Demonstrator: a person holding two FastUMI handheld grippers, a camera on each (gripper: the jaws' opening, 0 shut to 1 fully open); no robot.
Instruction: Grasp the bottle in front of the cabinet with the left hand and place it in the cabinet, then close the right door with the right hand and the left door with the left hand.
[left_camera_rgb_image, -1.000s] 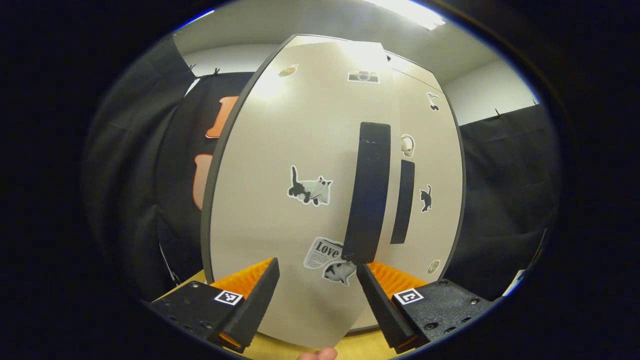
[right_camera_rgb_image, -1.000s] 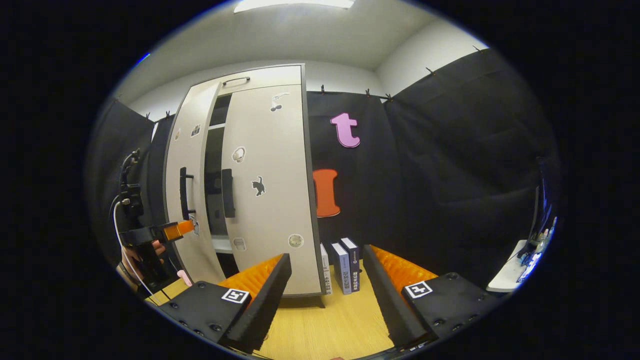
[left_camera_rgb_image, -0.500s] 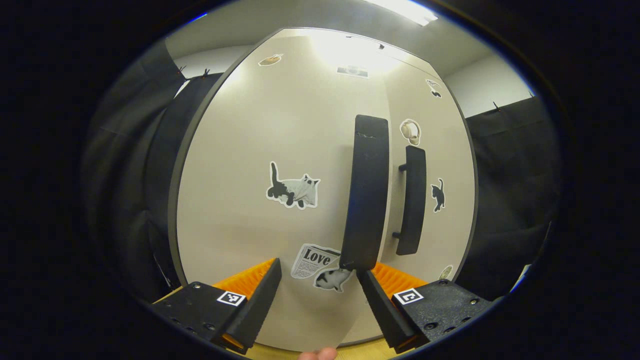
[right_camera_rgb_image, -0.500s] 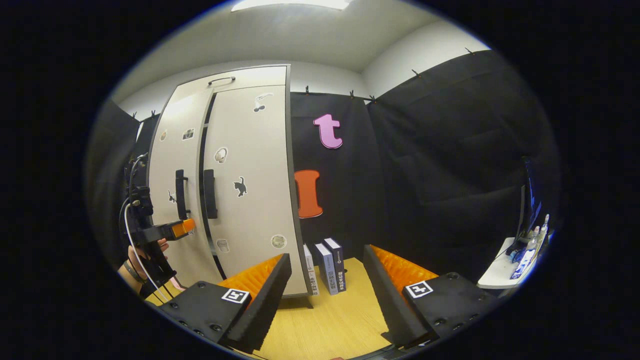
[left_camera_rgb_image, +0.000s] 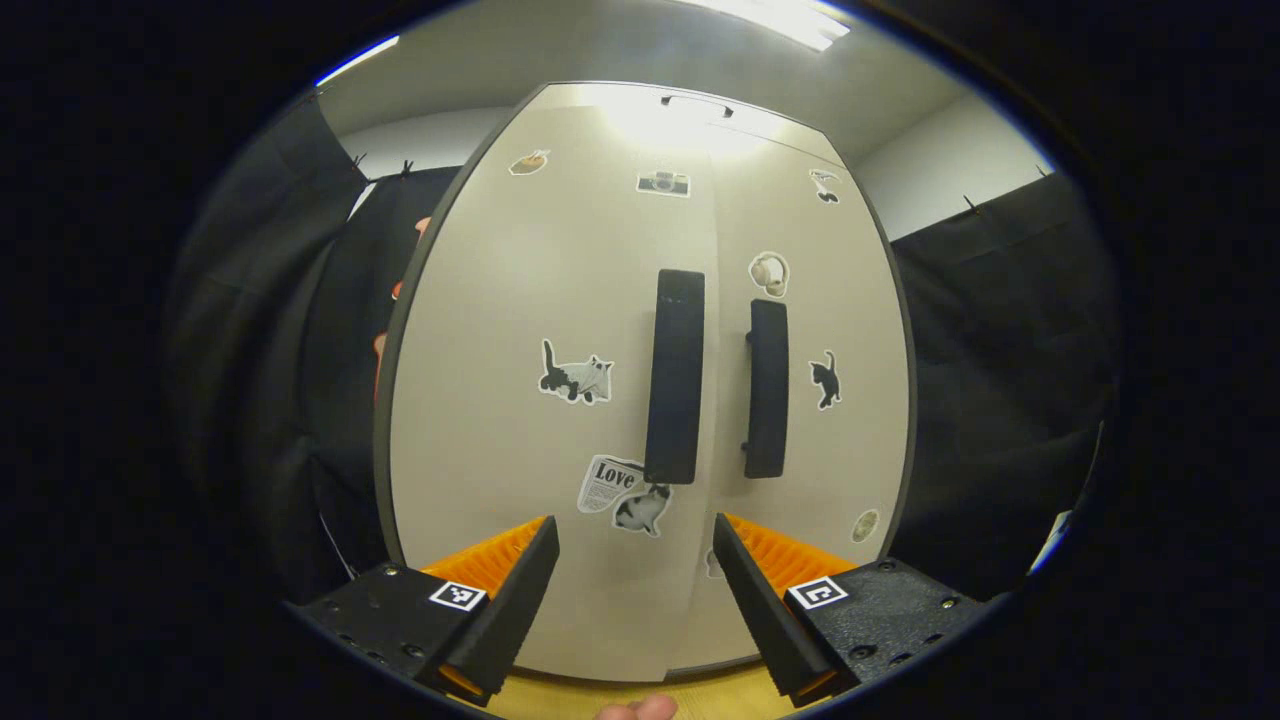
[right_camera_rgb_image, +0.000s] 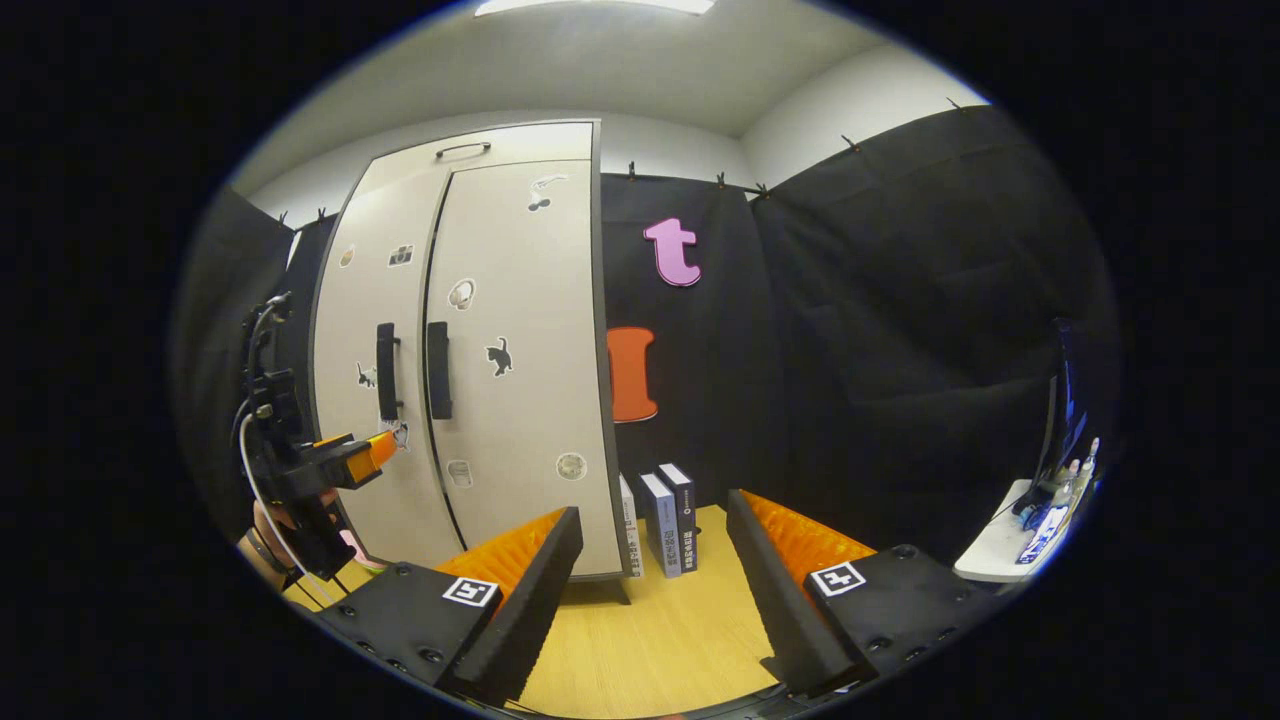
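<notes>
The beige cabinet (left_camera_rgb_image: 560, 300) stands straight ahead in the left gripper view with both doors shut. Its left door (left_camera_rgb_image: 520, 450) and right door (left_camera_rgb_image: 840, 300) carry stickers and two black vertical handles (left_camera_rgb_image: 675, 375) side by side. My left gripper (left_camera_rgb_image: 635, 590) is open a little in front of the left door, touching nothing. In the right gripper view the same cabinet (right_camera_rgb_image: 520, 260) stands at left, and my left gripper (right_camera_rgb_image: 375, 450), held by a hand, is just off the left door. My right gripper (right_camera_rgb_image: 650, 590) is open over the wooden table, apart from the cabinet. The bottle is hidden.
Three upright books (right_camera_rgb_image: 665, 520) stand against the black cloth wall just right of the cabinet. The wooden table top (right_camera_rgb_image: 660, 640) stretches in front. A white shelf with small items (right_camera_rgb_image: 1040, 525) sits at the far right.
The left door swung fully shut from slightly ajar. My left gripper has drawn back from it a little. The right gripper barely shifted.
</notes>
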